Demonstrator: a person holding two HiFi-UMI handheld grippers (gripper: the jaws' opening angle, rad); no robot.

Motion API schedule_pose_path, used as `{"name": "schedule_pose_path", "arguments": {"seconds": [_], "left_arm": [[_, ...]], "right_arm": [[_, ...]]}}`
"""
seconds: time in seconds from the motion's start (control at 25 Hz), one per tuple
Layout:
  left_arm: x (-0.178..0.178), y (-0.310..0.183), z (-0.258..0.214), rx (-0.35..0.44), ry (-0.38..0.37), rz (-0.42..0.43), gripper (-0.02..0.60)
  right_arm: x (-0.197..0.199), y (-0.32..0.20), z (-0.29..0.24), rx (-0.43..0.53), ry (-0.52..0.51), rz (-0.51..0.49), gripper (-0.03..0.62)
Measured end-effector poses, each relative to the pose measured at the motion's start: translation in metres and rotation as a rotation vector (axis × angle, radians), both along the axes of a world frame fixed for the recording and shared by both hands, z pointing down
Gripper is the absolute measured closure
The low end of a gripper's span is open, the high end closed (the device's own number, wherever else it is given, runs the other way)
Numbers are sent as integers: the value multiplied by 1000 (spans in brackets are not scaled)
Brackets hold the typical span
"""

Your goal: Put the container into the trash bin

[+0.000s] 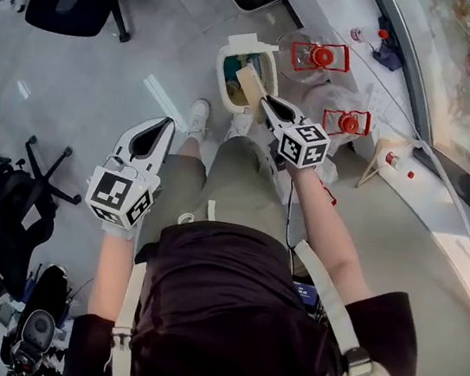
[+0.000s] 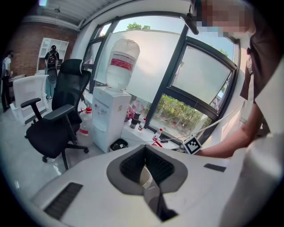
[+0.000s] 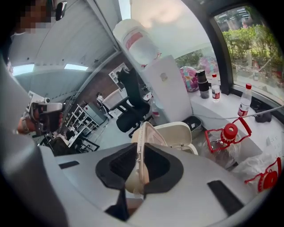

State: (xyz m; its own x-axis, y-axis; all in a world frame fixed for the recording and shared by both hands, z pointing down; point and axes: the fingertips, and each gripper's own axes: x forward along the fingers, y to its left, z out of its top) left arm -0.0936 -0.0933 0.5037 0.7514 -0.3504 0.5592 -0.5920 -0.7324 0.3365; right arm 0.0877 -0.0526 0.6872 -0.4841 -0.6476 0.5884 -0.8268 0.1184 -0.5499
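While the right gripper (image 3: 138, 165) pinches the container (image 3: 146, 136) over the open trash bin (image 1: 225, 74), the left gripper (image 2: 148, 174) looks shut, empty

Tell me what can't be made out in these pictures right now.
Inside of the cream plastic trash bin: head view, partly covered by the flat beige container in the right tongs; right gripper view, behind them.
Pale sliver between the left tongs: left gripper view, too little shows to name.

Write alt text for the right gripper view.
The right gripper is shut on a flat beige container, held edge-up before a cream trash bin with its lid open. Behind stand a water dispenser and a black office chair.
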Motion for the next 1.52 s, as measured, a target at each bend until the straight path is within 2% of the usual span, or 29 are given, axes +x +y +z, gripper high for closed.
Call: {"name": "schedule_pose_path", "arguments": {"seconds": [0.8,1.52], "left_arm": [[-32,22,33,-55,-84,-199,575],[-47,39,67,-111,-132,-260,575]], "right_arm": [[1,-20,144,-231,64,-96,536],[0,-38,226,-318,95,-123,536]]}}
